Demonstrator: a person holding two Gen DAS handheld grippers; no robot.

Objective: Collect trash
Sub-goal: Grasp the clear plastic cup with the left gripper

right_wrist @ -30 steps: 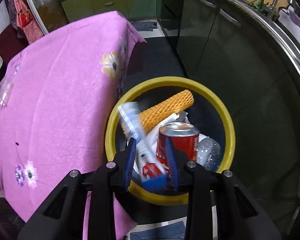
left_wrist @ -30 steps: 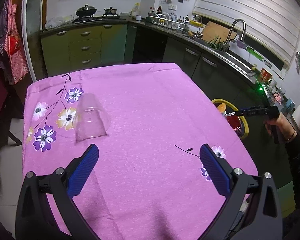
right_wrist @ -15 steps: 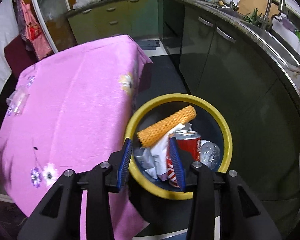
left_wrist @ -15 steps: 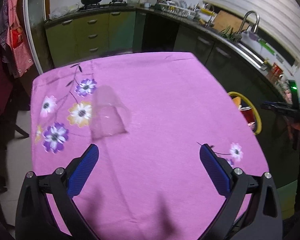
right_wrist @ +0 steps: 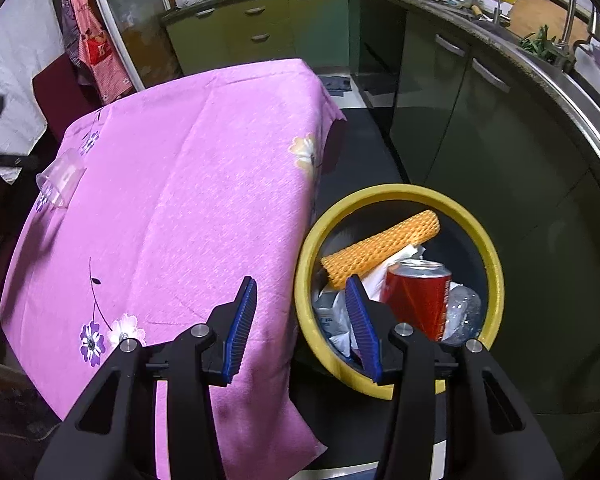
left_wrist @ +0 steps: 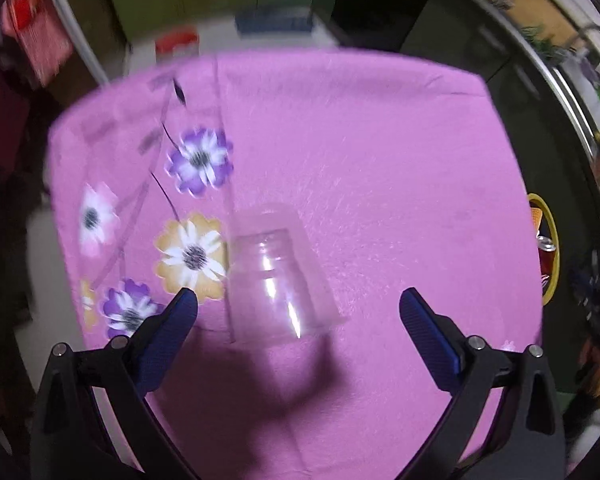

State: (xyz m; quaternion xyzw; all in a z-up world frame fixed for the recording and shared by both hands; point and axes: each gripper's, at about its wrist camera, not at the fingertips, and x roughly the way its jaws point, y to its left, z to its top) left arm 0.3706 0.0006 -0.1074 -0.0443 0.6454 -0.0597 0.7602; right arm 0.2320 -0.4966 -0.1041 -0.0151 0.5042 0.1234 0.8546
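Observation:
A clear plastic cup lies on its side on the pink flowered tablecloth. My left gripper is open and empty, hovering just above and in front of the cup, which sits between the fingertips. The cup also shows at the far left in the right wrist view. My right gripper is open and empty above the table's edge beside the yellow-rimmed trash bin. The bin holds an orange foam net, a red can, crumpled packaging and a plastic bottle.
The bin stands on the floor off the table's right side. Dark green kitchen cabinets and a counter with a sink run behind it. A dark red chair stands at the table's far corner.
My left gripper has moved forward and down toward the cup, which is now between its fingers. My right gripper released a packet into the bin, opened and pulled back and up.

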